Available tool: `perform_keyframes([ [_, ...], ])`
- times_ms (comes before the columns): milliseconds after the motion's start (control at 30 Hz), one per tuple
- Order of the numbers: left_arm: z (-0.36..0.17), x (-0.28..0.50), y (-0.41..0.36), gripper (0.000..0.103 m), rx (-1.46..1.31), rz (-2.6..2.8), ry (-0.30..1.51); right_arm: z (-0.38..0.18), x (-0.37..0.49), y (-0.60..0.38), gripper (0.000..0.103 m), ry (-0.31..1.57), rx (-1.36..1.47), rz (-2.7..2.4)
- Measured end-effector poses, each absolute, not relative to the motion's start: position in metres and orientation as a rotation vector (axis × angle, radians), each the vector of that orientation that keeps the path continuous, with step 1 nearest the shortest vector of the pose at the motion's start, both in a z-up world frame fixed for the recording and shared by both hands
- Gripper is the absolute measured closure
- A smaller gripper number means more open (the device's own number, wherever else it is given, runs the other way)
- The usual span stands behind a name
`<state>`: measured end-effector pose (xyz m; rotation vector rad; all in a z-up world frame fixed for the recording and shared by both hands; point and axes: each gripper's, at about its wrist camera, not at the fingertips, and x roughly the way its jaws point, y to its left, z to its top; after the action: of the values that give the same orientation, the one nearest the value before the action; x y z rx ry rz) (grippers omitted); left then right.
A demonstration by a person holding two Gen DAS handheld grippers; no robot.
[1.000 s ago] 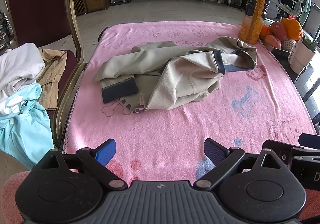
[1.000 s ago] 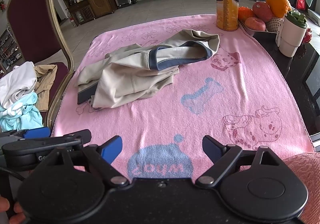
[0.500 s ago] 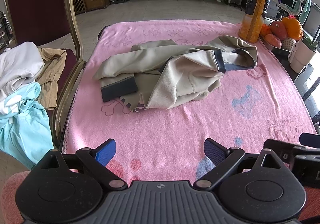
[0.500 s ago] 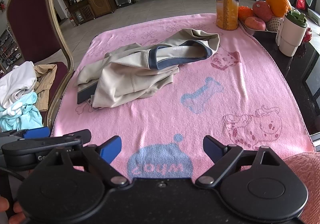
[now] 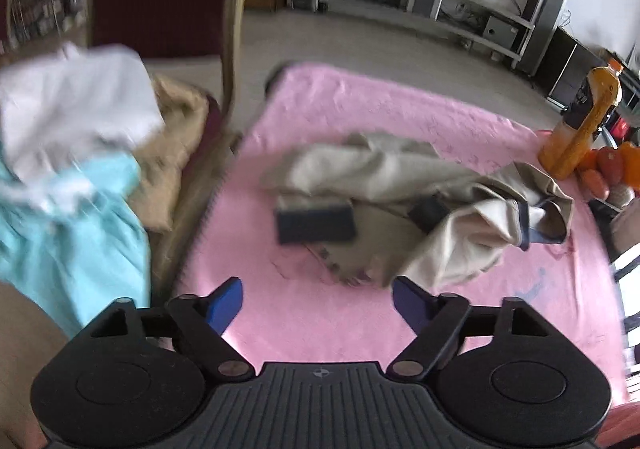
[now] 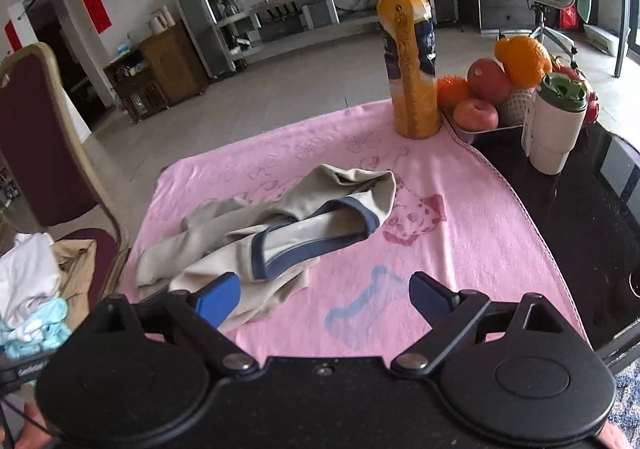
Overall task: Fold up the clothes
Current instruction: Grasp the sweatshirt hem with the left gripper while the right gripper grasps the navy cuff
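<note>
Pink towel covers the bench; the crumpled beige garment lies just ahead of my left hand-held gripper and right hand-held gripper, both released. I should pinch its edges, then spread it flat.

Left claw gapes above pink towel; crumpled beige garment beyond.

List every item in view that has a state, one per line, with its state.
Left tool: open, holding nothing.
Right tool: open, holding nothing.
Beige garment: crumpled, unfolded, lying on the towel.
Pink towel: spread flat.
Juice bottle: upright, capped.
White tumbler: upright, green lid on.
Clothes pile: heaped unfolded on the chair.
</note>
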<state>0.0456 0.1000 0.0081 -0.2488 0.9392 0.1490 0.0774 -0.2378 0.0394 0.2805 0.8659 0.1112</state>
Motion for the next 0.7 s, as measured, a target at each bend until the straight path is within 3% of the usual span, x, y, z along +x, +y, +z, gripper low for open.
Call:
perform_keyframes([
  [200, -0.035, 0.088, 0.106, 0.03, -0.513, 0.121, 1.062, 0.011, 0.102, -0.239, 0.012, 0.887, 0.308, 0.123],
  [333, -0.058, 0.109, 0.12, 0.043, -0.739, 0.158, 1.067, 0.001, 0.111, -0.238, 0.018, 0.866, 0.307, 0.122],
  [400, -0.069, 0.114, 0.126, 0.049, -0.844, 0.14, 1.062, -0.001, 0.116, -0.236, 0.025, 0.855, 0.292, 0.117],
  [700, -0.115, 0.125, 0.135, 0.064, -1.141, 0.096, 1.078, -0.015, 0.133, -0.231, 0.025, 0.874, 0.277, 0.11],
])
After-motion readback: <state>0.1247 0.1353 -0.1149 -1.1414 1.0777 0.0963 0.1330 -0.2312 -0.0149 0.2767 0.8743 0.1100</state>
